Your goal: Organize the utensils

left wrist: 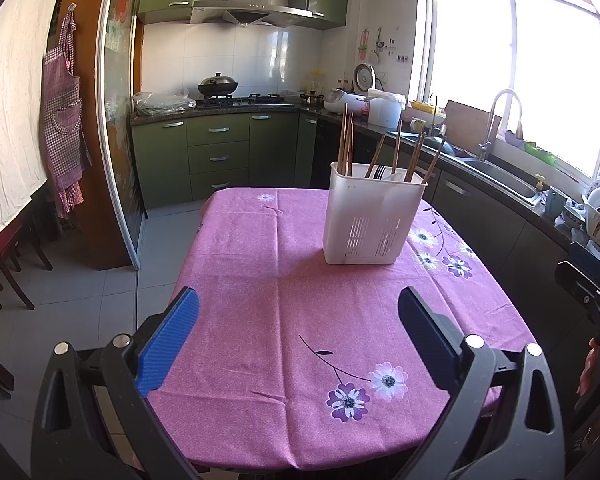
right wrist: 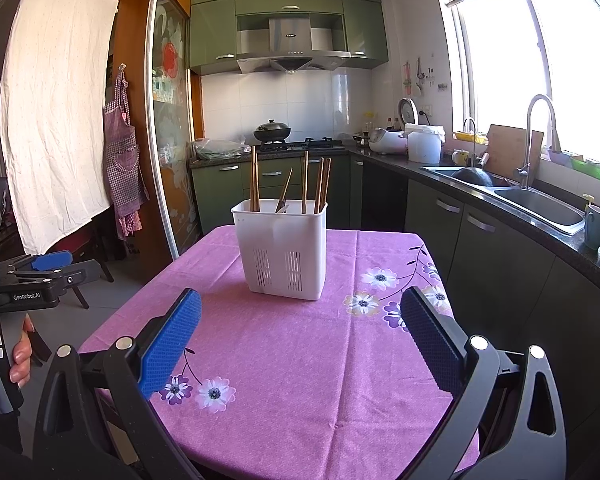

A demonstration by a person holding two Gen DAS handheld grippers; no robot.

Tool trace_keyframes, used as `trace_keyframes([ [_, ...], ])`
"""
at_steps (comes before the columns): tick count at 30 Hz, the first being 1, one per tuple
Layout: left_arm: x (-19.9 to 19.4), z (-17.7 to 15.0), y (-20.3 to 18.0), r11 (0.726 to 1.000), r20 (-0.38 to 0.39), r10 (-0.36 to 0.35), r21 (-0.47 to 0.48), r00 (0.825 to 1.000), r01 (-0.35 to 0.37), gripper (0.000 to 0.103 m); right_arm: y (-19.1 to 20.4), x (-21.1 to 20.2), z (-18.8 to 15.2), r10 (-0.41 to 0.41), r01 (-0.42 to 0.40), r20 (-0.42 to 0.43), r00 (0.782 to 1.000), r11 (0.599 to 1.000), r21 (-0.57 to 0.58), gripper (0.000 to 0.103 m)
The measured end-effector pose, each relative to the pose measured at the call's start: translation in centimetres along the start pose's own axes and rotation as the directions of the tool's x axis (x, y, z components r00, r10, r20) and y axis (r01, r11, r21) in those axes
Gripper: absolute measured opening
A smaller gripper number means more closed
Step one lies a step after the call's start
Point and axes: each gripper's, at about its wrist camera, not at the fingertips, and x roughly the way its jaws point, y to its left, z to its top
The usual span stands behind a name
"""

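A white plastic utensil holder [left wrist: 374,216] stands upright on a table covered by a pink floral tablecloth [left wrist: 276,300], toward the far end and right of centre in the left wrist view. Wooden chopsticks [left wrist: 345,142] rise from its compartments, some nearly vertical at the left, others leaning at the right; dark fork tines (only their tips show) peek above the rim near the middle.

The left gripper [left wrist: 298,340] hovers over the near edge of the table with its blue-padded fingers [left wrist: 168,344] spread wide and nothing between them. The right gripper [right wrist: 300,340] is likewise held wide apart and empty, well short of the holder. In the right wrist view the holder [right wrist: 282,254] sits straight ahead, its slotted front facing the camera, chopsticks [right wrist: 305,182] standing above it.

The person's left hand [right wrist: 18,354] wraps the handle of the other gripper at the lower left of the right wrist view.

Behind the table, green cabinets [left wrist: 218,152] line the kitchen. A black wok [left wrist: 217,86] rests on the stove under a steel range hood [left wrist: 252,2], a white rice cooker [left wrist: 346,100] stands on the counter, and a tall faucet [left wrist: 498,120] arches over the sink beneath a bright window. A pink checked apron [left wrist: 64,116] hangs at the left.
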Motion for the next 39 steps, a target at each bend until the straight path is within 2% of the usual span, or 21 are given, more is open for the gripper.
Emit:
trace_keyframes([
  [28,0.0,0.2,0.0,1.0,-0.025,0.02,0.012,0.999,-0.02,0.096,0.0,0.5,-0.4,0.008,-0.008,-0.017,1.0,1.0,-0.007,0.098],
  [34,0.1,0.3,-0.4,0.996,-0.009,0.079,0.048,0.997,-0.079,0.096,-0.2,0.6,-0.4,0.013,-0.014,-0.022,1.0,1.0,-0.009,0.098],
  [39,0.9,0.2,-0.3,0.999,-0.05,0.023,0.046,0.998,-0.021,0.096,-0.4,1.0,-0.4,0.019,-0.019,-0.031,0.999,1.0,-0.011,0.098],
])
